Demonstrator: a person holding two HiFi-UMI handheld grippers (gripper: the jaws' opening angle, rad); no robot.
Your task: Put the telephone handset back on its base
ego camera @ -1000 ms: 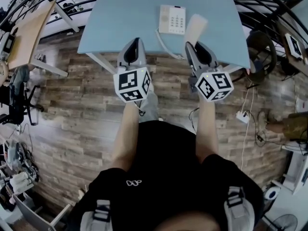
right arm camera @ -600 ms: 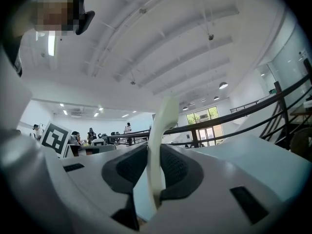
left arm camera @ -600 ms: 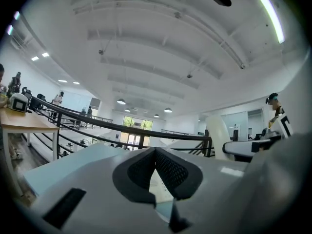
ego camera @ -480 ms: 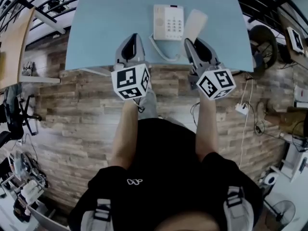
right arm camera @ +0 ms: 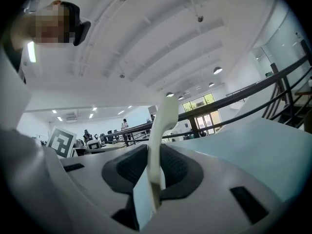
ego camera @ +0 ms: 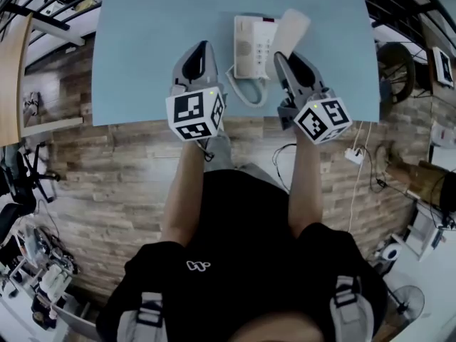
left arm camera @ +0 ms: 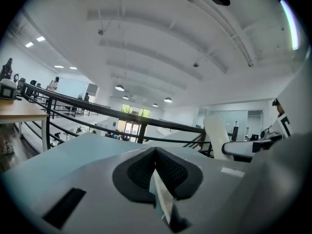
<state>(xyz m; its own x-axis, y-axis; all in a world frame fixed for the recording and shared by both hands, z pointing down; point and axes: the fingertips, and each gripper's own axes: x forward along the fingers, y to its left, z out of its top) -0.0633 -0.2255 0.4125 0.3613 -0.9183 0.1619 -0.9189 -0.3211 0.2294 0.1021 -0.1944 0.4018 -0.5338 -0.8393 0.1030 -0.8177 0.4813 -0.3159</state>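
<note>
The white telephone base [ego camera: 254,46] with its keypad lies on the light blue table [ego camera: 142,63], and its cord [ego camera: 246,92] loops toward the near edge. My right gripper [ego camera: 282,55] is shut on the white handset [ego camera: 292,27], which sticks out past the fingertips just right of the base. In the right gripper view the handset [right arm camera: 163,130] stands upright between the black pads. My left gripper [ego camera: 201,47] hovers left of the base, shut with nothing in it; its pads [left arm camera: 141,169] meet. The handset [left arm camera: 214,135] also shows at the right of the left gripper view.
The table's near edge [ego camera: 214,118] runs just behind both marker cubes. Below it is wood-plank floor with a power strip and cables [ego camera: 354,155] at the right. A wooden desk [ego camera: 11,70] stands at the far left, and black railings lie beyond the table.
Both grippers have come forward over the table, nearer the telephone base. The handset stays held in the right gripper, and the left gripper stays shut.
</note>
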